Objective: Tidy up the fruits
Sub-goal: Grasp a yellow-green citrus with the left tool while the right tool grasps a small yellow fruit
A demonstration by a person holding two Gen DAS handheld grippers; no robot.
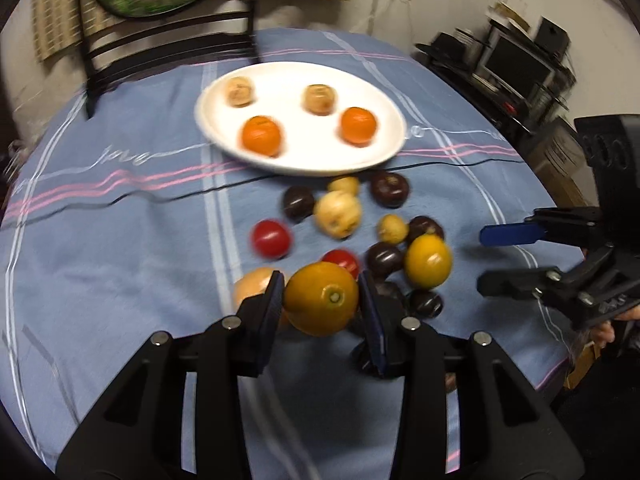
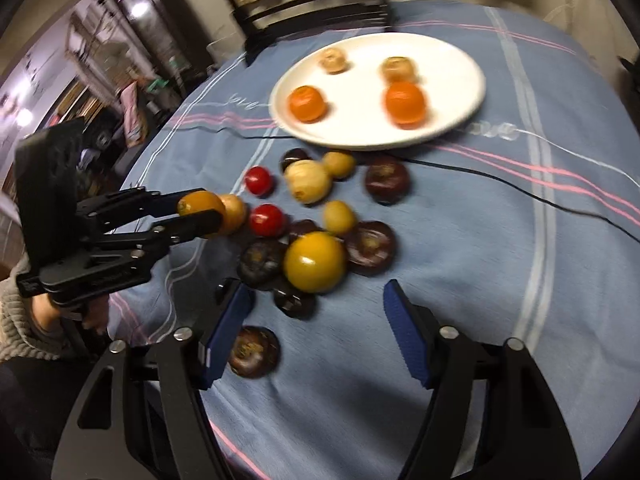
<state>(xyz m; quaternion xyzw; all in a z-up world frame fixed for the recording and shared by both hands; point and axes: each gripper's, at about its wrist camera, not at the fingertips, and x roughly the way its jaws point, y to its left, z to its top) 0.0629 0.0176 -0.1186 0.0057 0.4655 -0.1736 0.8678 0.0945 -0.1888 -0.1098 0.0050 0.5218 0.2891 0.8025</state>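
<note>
Blue cloth covers my tabletop. My left hand-held gripper squeezes a yellow fruit near the white plate. My right hand-held gripper hangs open, nothing inside, over bare cloth below the plate.

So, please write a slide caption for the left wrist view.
Left hand-held gripper closed on a yellow fruit above loose fruits on the cloth; four fruits on the plate.

A home dining room: a round table under a striped blue cloth stood before a dark chair at 12 o'clock, a monitor on shelving at 2 o'clock, a lit glass cabinet at 10 o'clock.
</note>
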